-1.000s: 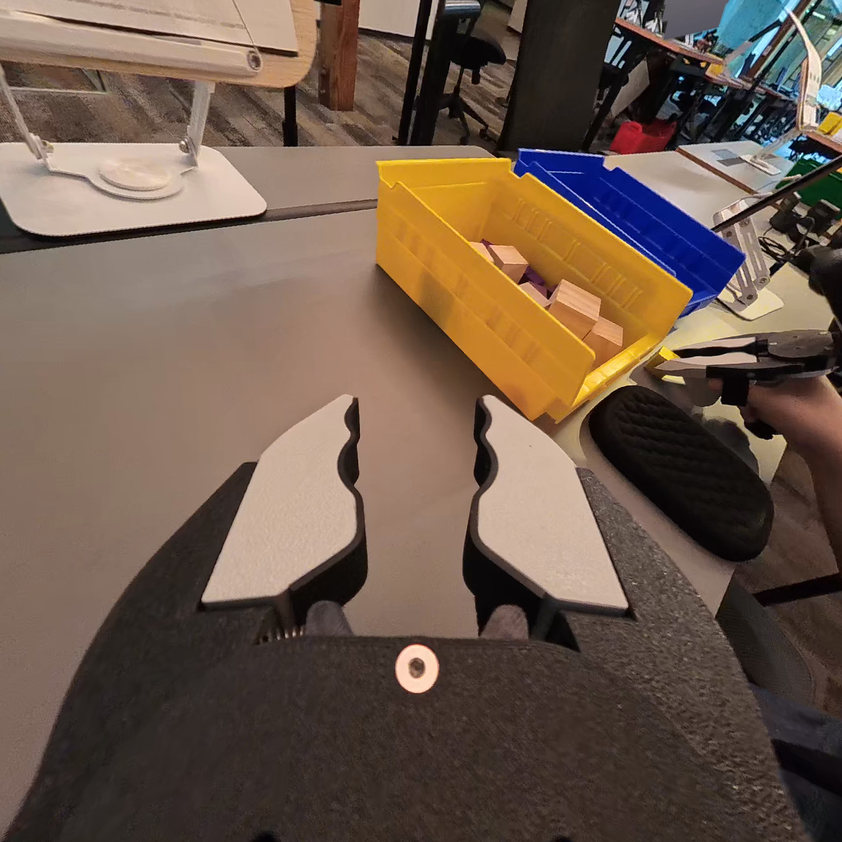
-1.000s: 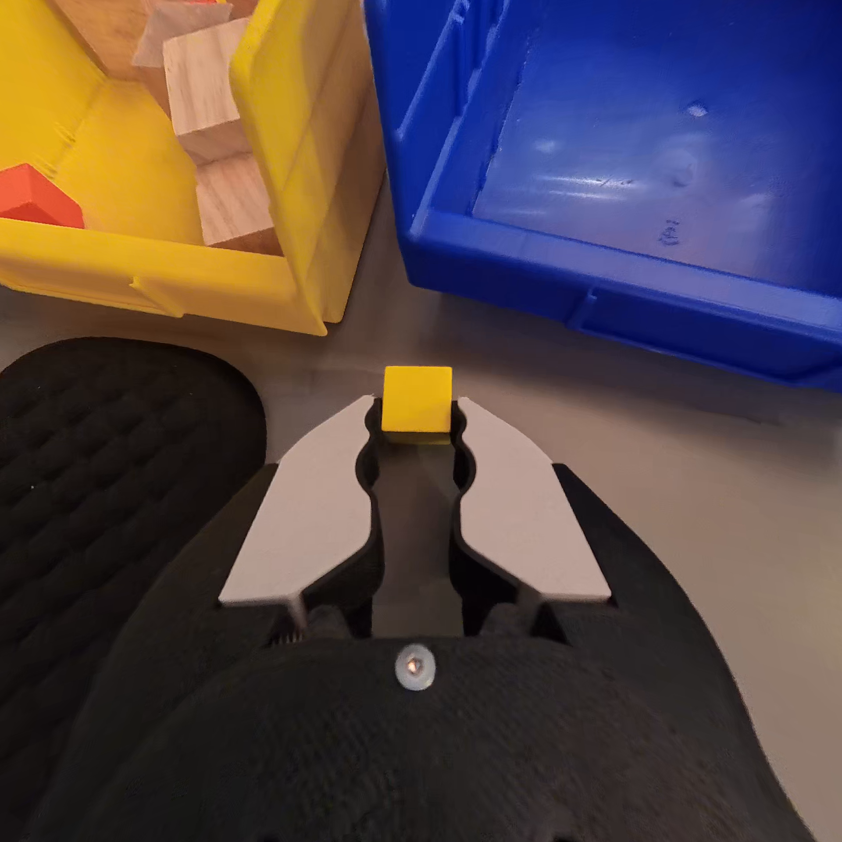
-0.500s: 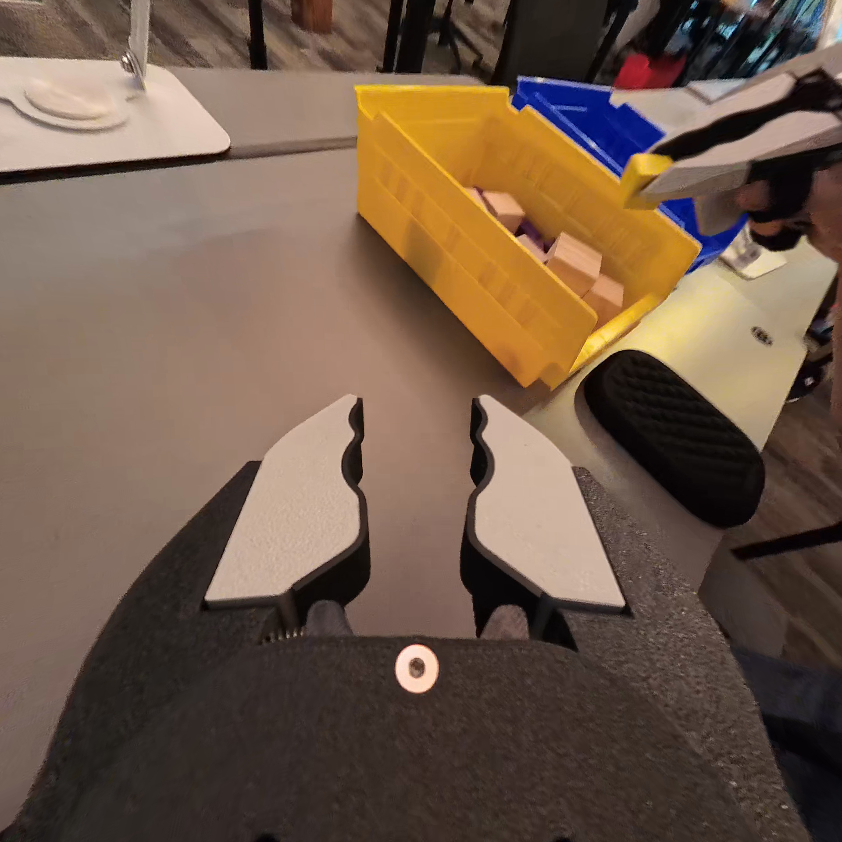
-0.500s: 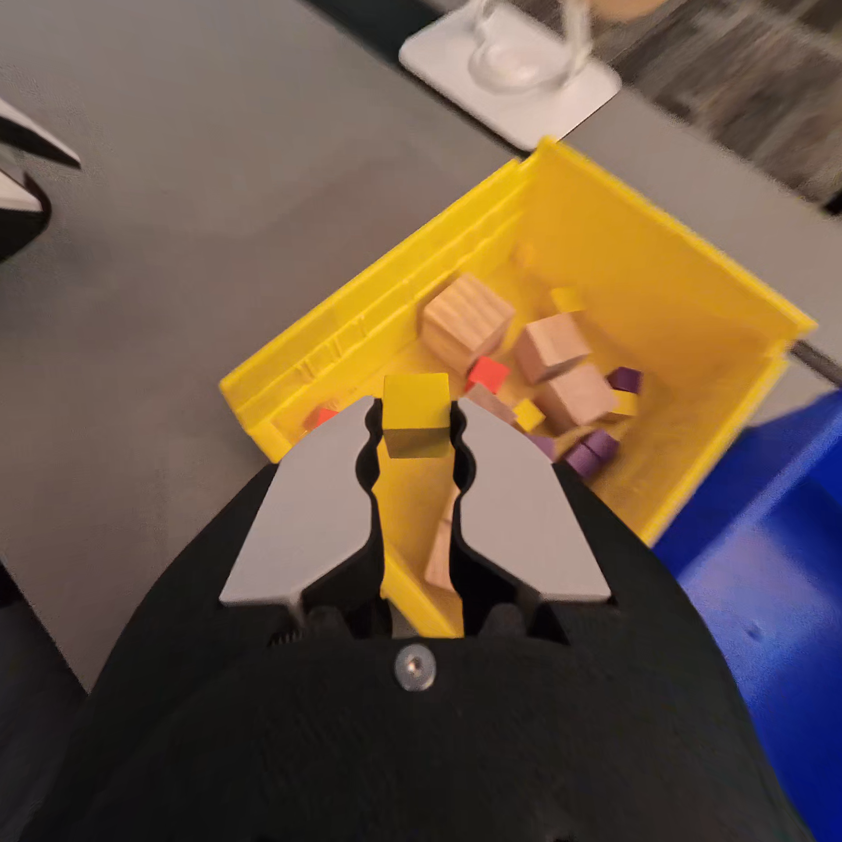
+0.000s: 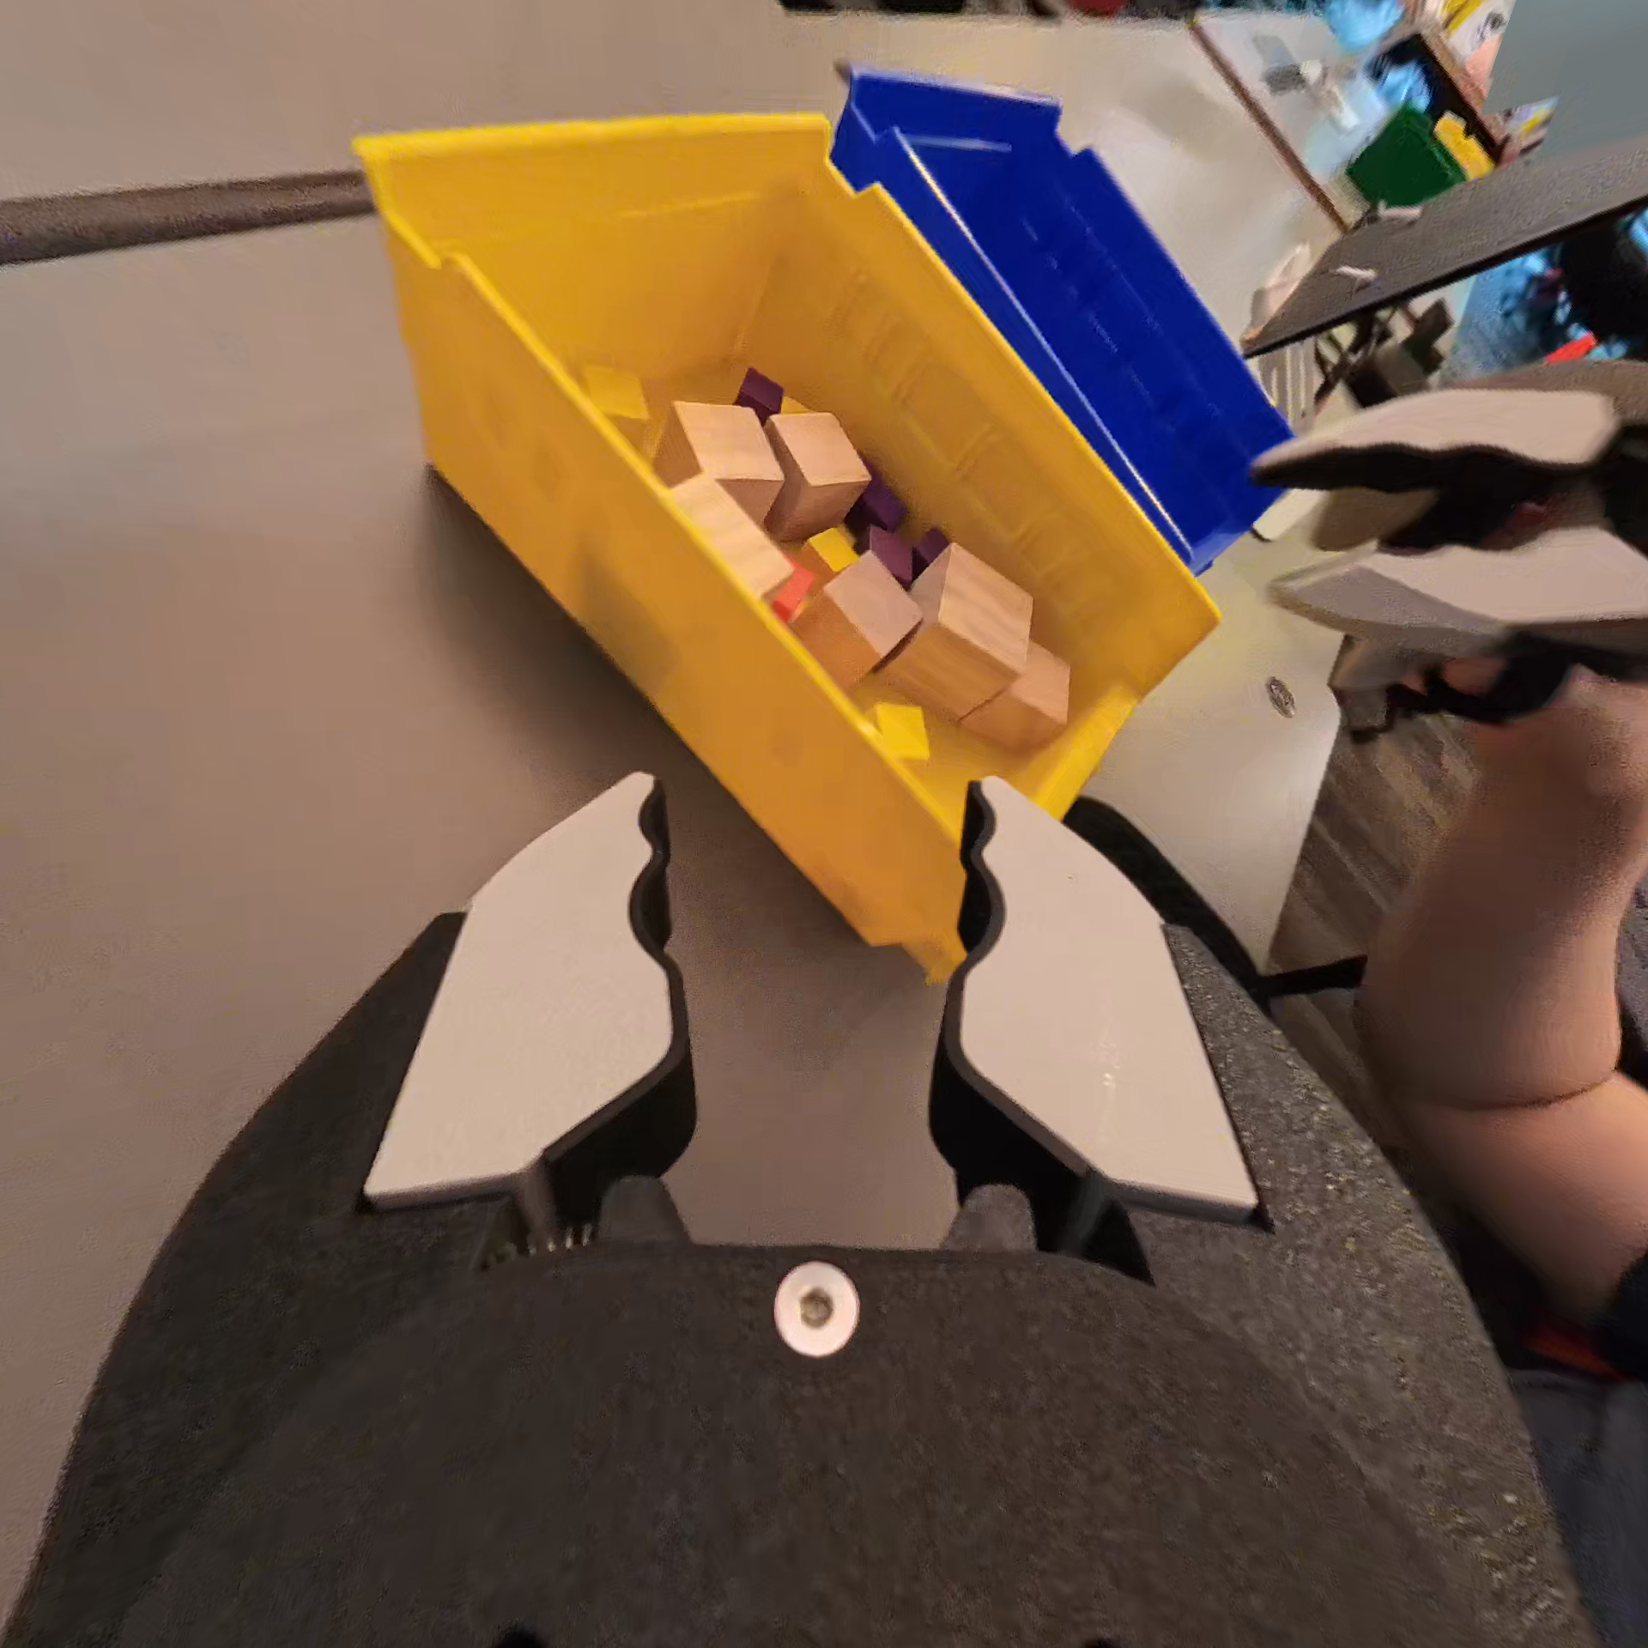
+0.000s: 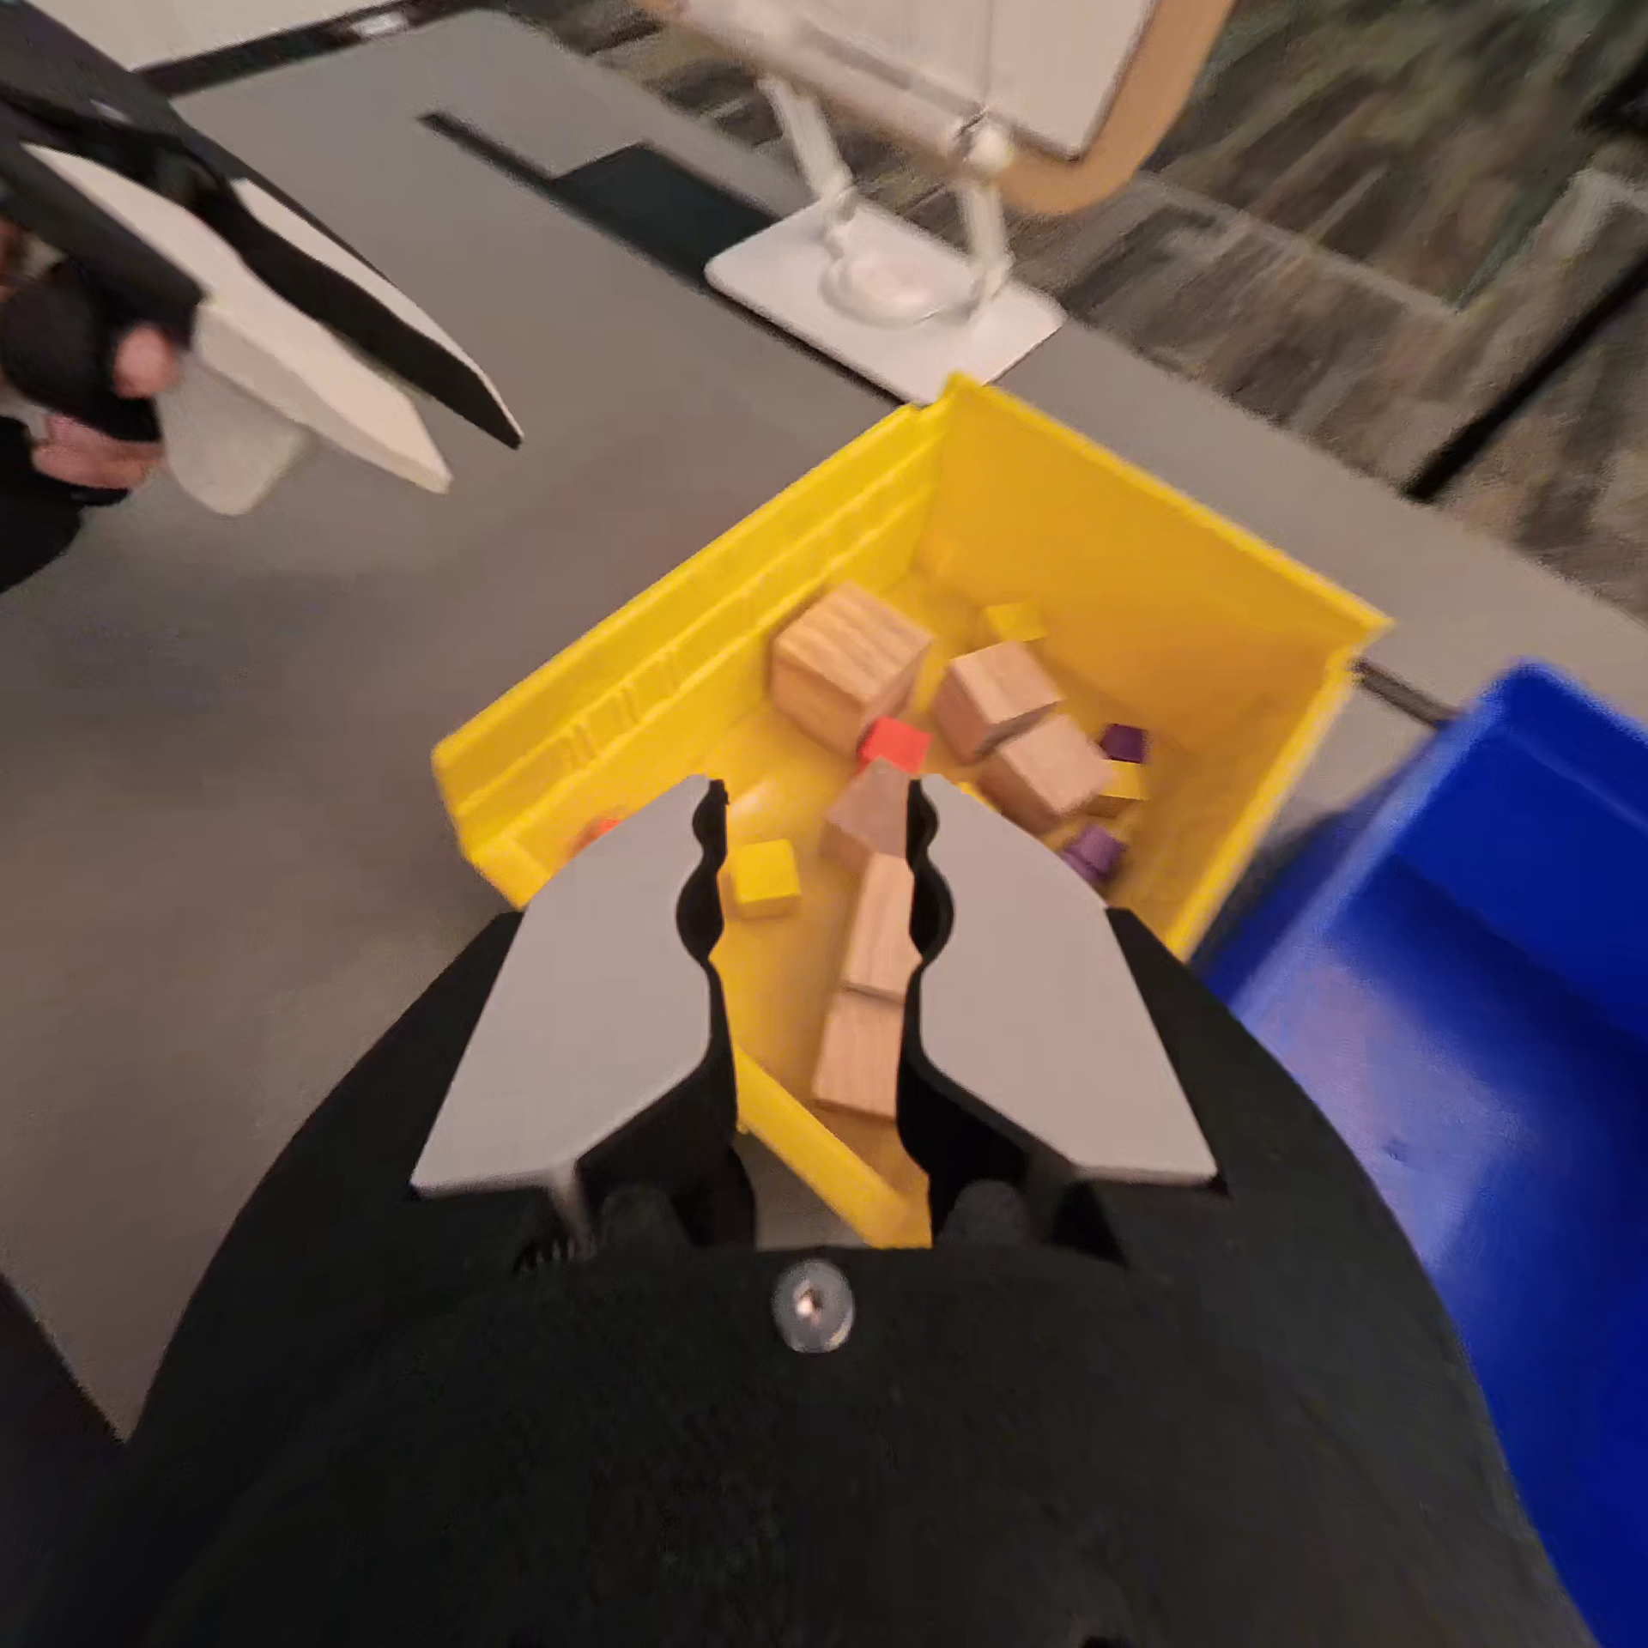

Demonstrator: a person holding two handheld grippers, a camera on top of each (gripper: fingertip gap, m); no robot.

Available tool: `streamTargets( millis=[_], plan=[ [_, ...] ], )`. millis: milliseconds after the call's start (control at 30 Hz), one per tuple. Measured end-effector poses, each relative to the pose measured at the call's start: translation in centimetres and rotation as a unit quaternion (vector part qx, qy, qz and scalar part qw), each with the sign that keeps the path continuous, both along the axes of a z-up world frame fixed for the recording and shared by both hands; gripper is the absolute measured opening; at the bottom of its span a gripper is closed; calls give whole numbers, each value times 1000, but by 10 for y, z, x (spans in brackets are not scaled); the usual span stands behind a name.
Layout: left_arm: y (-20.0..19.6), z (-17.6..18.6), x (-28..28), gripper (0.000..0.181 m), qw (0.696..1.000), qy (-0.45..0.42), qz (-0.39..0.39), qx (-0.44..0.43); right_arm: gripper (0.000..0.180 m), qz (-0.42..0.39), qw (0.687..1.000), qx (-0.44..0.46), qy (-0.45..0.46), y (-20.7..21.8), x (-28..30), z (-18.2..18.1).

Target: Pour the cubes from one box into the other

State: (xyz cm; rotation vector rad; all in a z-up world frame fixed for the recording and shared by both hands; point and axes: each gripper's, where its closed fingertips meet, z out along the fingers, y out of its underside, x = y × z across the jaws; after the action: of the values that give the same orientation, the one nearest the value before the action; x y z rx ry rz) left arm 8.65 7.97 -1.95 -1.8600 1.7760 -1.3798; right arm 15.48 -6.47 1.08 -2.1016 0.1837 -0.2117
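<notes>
**A:** Left gripper [image 5: 811, 878] is spread, nothing in it, low over the table, just short of the yellow box's [image 5: 624, 571] near corner. Right gripper [image 6: 813, 878] is also spread and empty, hovering above the near end of that box.

**B:** Cubes?

**A:** All in the yellow box: big wooden cubes [image 5: 803, 553], small purple, red and yellow ones mixed in. One small yellow cube [image 6: 762, 878] sits alone on the box floor right under the right gripper's tips. Blue box [image 5: 1070, 294] stands just beside the yellow one on its right, long sides parallel. I see no cubes in it, though its floor shows only partly.

**B:** So the pour isn't started.

**A:** My read too. I'd pinch the yellow box's left long wall or near lip with the left, steady the other end with the right, lift, then tip over the shared side so the cubes roll into blue. Tilt slowly: the wooden ones are heavy and will slide in a bunch, could knock small ones over the rim.

**B:** Surface?

**A:** Smooth dark grey table [image 5: 223, 624], a seam across it at the far side. Black textured pad [image 5: 1133, 856] at the near right edge. White flat stand base [image 6: 892, 285] farther back. Plank floor and cluttered benches beyond, blurred.
</notes>
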Motion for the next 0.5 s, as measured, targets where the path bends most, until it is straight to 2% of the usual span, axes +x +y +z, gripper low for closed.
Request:
streamTargets(
  millis=[100,167,367,467,500],
  plan=[
    [-13,-13,36,72,996,83,-27,14,40,-53,998,16,-32,-45,16,18],
    [-17,-27,46,67,989,137,-37,30,41,-74,997,24,-21,-73,20,17],
    [-12,-59,65,64,970,225,-21,93,38,-109,990,85,43,-131,6,-18],
    [-2,-72,69,71,939,302,-27,162,38,-136,987,72,48,-147,14,-38],
    [-2,-71,71,62,934,317,-27,164,38,-149,986,62,48,-152,21,-41]
  ],
)
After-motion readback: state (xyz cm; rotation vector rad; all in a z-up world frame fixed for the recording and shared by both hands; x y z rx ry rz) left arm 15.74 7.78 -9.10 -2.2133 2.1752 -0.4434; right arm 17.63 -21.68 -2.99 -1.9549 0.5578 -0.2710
